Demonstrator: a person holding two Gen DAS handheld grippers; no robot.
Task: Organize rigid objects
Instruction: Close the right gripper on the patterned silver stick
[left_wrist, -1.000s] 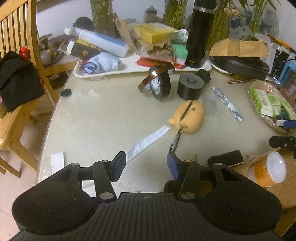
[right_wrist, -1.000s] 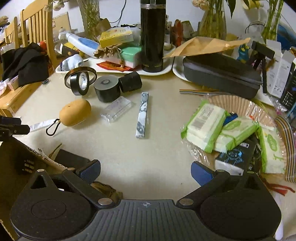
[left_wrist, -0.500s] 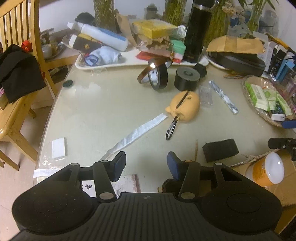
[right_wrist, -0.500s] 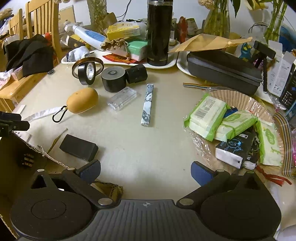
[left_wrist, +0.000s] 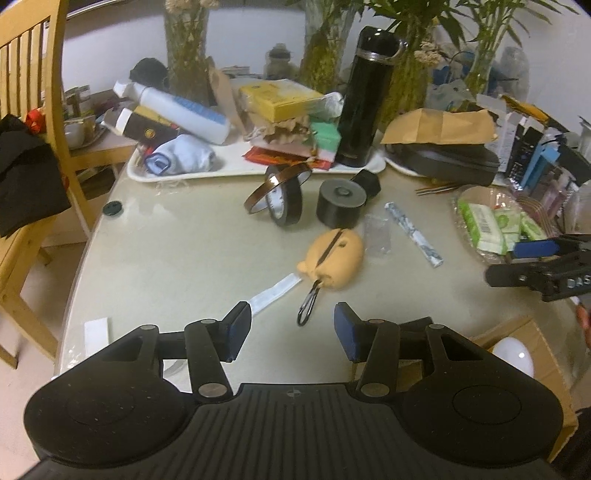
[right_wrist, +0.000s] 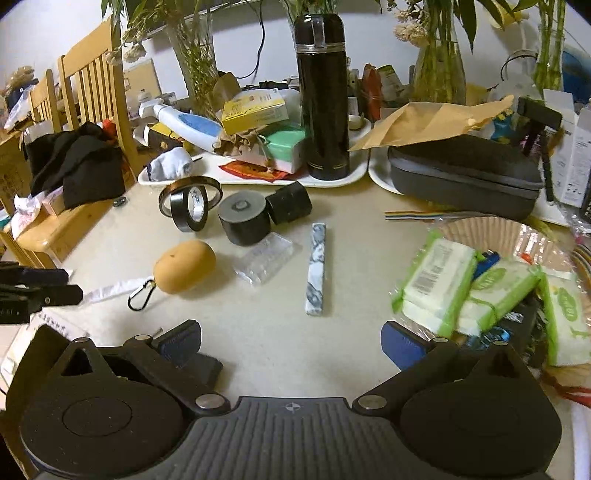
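Note:
My left gripper (left_wrist: 291, 332) hangs open over the near table edge, nothing between its pads. Just beyond it lie an orange pouch (left_wrist: 334, 258) with a carabiner (left_wrist: 306, 312) and a white strip (left_wrist: 273, 295). Farther back stand tape rolls (left_wrist: 284, 195), a black cylinder (left_wrist: 341, 203), a clear box (left_wrist: 376, 236) and a marbled stick (left_wrist: 413, 234). My right gripper (right_wrist: 291, 343) is open wide and empty above bare table; the marbled stick (right_wrist: 317, 273) and clear box (right_wrist: 264, 260) lie ahead of it. A small black block (right_wrist: 207, 365) rests under its left finger.
White trays (right_wrist: 332, 179) at the back hold a tall black flask (right_wrist: 323, 96), boxes and a dark case (right_wrist: 461, 173). A paper basket (right_wrist: 476, 229) of wipe packs sits on the right. A cardboard box with a white-lidded jar (left_wrist: 513, 354) stands near right; wooden chairs (left_wrist: 37, 110) on the left.
Both views have tipped up a little, so the table clutter sits lower in frame. The right gripper now shows higher at the left view's right edge. Both jaws keep their width.

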